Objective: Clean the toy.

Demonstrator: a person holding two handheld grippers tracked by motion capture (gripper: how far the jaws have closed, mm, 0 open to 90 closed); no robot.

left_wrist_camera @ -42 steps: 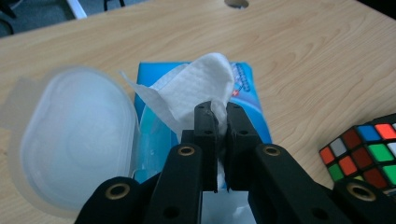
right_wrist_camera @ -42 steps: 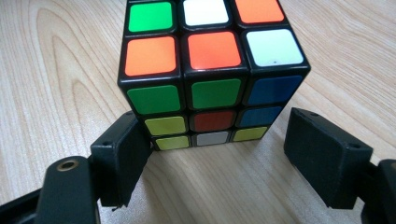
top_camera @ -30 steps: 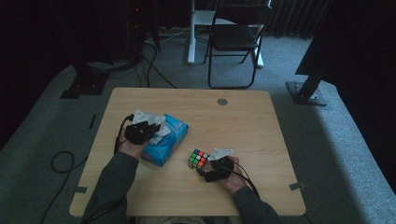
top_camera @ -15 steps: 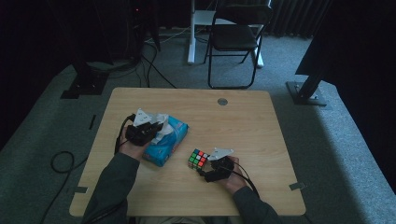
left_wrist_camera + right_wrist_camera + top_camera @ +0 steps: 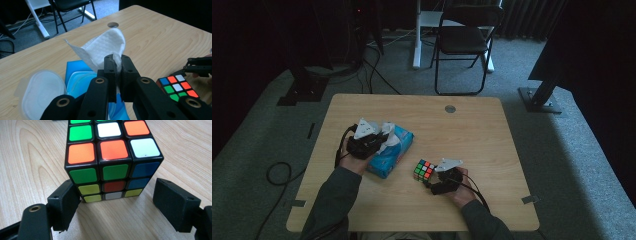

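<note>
Wipe pack [image 5: 75, 75] front behind tongs; lid [image 5: 42, 92] blurred.

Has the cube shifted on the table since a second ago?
No. The cube sits at the same spot relative to the table's grommet hole and beside the wipes pack, as before.

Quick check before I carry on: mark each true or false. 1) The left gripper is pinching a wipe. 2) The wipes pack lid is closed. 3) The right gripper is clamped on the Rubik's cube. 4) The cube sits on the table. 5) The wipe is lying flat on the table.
1) True: the left gripper is shut on the white wipe.
2) False: the lid of the blue wipes pack is flipped open.
3) False: the right gripper is open, its jaws standing apart beside the Rubik's cube.
4) True: it rests on the wooden table.
5) False: it stands up out of the pack.
</note>
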